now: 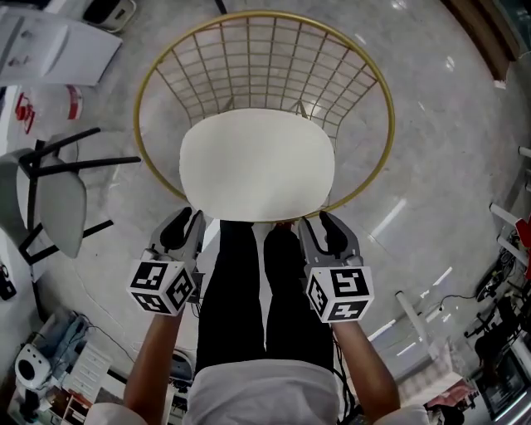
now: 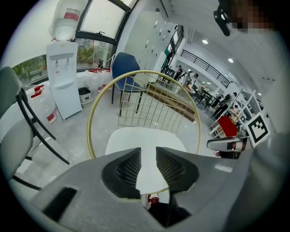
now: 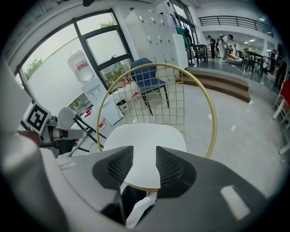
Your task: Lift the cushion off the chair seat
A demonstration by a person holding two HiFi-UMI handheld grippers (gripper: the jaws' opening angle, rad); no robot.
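A white rounded cushion (image 1: pixel 257 164) lies flat on the seat of a gold wire chair (image 1: pixel 264 15). Both grippers hover just short of the cushion's near edge, one at each front corner, apart from it. My left gripper (image 1: pixel 189 217) is open, and in the left gripper view (image 2: pixel 148 153) only a narrow gap shows between its jaws, with the cushion (image 2: pixel 145 136) seen beyond. My right gripper (image 1: pixel 319 219) is open too, its jaws (image 3: pixel 145 154) a little wider, framing the cushion (image 3: pixel 147 136) and the gold seat rim. Nothing is between either pair of jaws.
The person's legs in black trousers (image 1: pixel 249 282) stand right at the chair's front. A grey chair with black legs (image 1: pixel 50 199) stands to the left. A water dispenser (image 2: pixel 63 77) and a blue chair (image 2: pixel 127 72) stand behind. Cables and gear clutter the right floor (image 1: pixel 498 332).
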